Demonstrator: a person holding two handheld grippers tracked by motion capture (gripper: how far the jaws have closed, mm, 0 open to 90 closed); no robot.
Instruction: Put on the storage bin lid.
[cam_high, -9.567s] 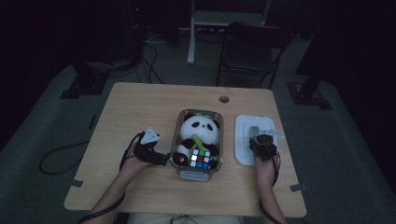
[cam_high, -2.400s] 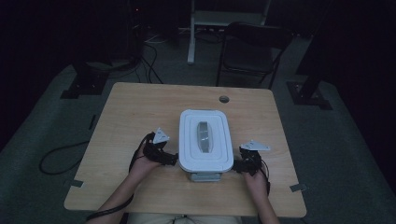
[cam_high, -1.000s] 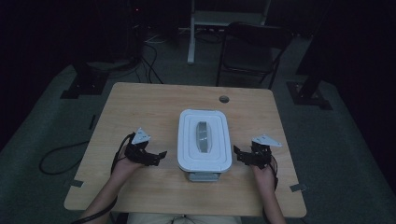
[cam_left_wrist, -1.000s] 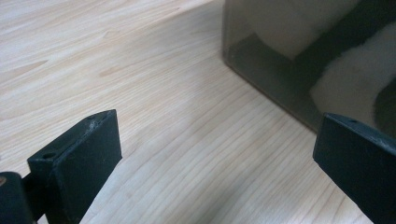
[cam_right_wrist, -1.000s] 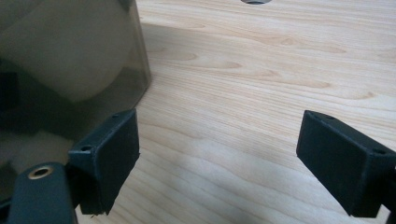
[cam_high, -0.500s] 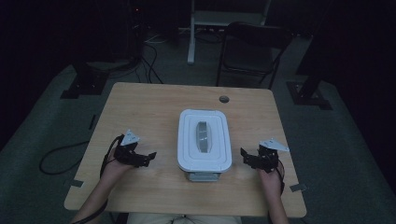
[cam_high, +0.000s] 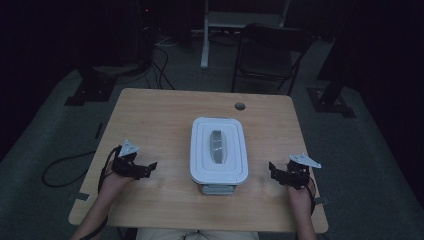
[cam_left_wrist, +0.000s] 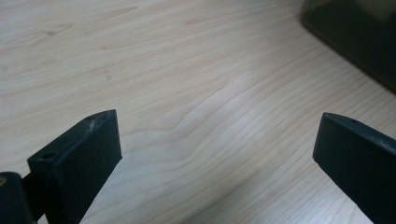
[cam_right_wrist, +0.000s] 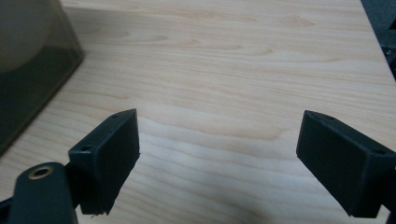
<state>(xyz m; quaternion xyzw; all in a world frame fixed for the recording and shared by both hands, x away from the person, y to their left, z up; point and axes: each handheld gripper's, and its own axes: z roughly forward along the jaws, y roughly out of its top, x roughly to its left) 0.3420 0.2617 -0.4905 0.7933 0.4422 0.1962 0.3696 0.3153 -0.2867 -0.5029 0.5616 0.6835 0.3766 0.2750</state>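
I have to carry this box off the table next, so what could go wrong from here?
The white lid sits on the box, but the pictures don't show whether it is latched; lifted by the lid handle, it might come off. Both the left gripper and the right gripper are open and apart from the box, so nothing steadies it on the table if it is bumped.

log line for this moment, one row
box: lid on, table centre | left gripper: open, empty | right gripper: open, empty | both apart from box
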